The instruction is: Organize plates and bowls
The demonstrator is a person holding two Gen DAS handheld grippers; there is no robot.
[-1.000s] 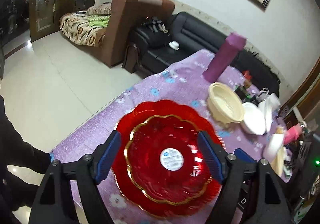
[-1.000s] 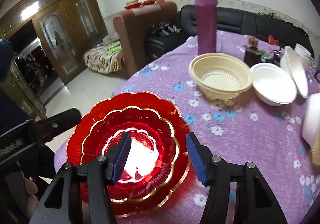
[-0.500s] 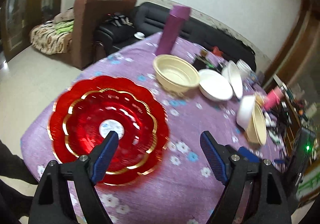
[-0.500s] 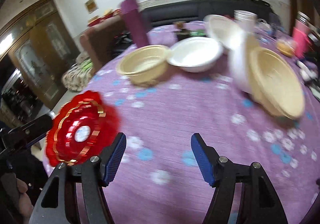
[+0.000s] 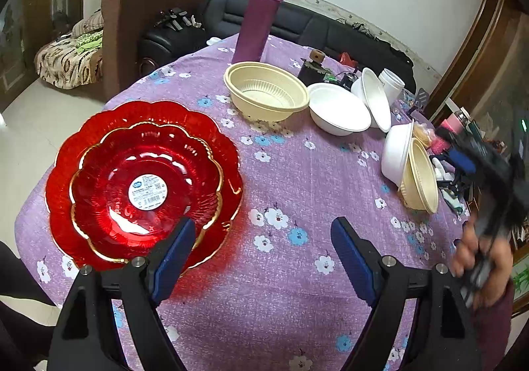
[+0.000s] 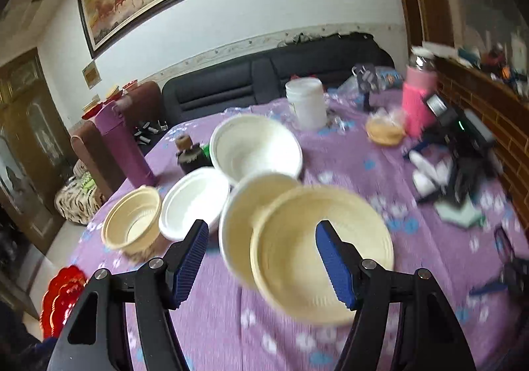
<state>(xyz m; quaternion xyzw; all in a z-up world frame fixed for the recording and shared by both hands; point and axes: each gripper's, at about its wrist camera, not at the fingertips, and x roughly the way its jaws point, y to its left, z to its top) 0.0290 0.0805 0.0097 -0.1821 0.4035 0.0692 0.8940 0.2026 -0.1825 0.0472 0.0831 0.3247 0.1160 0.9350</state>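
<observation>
Right gripper (image 6: 261, 258) swung to cream bowl (image 6: 322, 255), spread wide

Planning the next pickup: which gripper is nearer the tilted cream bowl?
Right. The right gripper frames the tilted cream bowl between its open fingers, close in front. The left gripper hangs open beside the red plates, with the bowl off to its right.

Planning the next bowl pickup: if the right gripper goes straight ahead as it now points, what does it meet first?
Probably the tilted cream bowl, framed between the open right gripper fingers; blur leaves depth uncertain.
</observation>
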